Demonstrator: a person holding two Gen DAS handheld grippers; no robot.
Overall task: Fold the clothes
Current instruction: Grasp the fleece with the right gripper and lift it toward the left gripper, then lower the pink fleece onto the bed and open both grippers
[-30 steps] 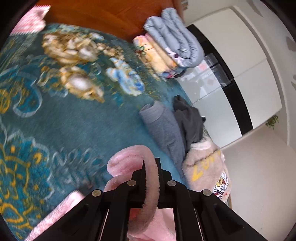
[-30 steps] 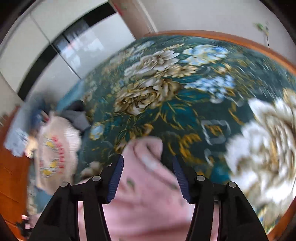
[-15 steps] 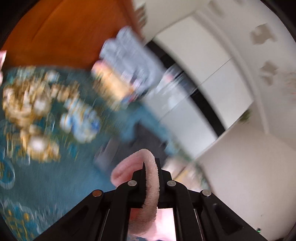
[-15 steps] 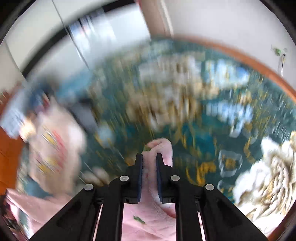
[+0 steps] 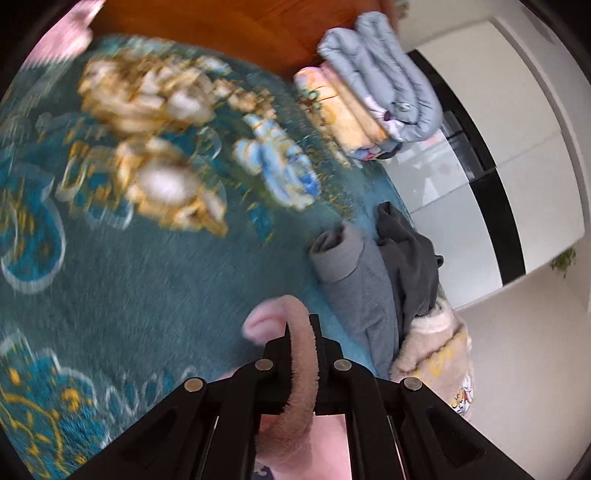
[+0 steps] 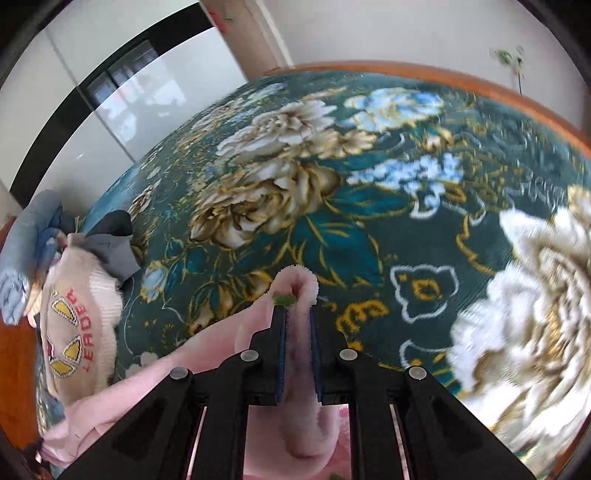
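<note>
The left gripper [image 5: 301, 334] is clamped on a fold of the pink fleece garment [image 5: 295, 376]; the fabric is pinched upright between the two black fingers [image 5: 275, 354] and curls over their tips toward the left. The right gripper [image 6: 297, 325] is likewise closed on the same pink fleece garment [image 6: 301, 387]; a thick fold stands between the blue-lined pads [image 6: 281, 354], and a small green mark sits on the fleece just at the fingertips. From the right wrist view the rest of the garment trails down and to the left, draped over the teal floral blanket [image 6: 332, 206] — the blanket covers the bed and carries large cream, gold and blue flowers.

Near the edge of the bed lie other clothes: a grey rolled garment [image 5: 354, 280] touching a darker grey garment [image 5: 410, 258] beside it; a cream fleece sweater [image 5: 436, 350] with yellow and red lettering lies against both, closer to the left gripper. Farther along the same edge, a stack of folded bedding [image 5: 373, 88] rests against the wooden headboard [image 5: 207, 22] — a pale blue quilt on top, a peach-coloured layer beneath. White wardrobe doors [image 5: 524, 155] with black strips stand beyond the bed; parts of both views are motion-blurred.
</note>
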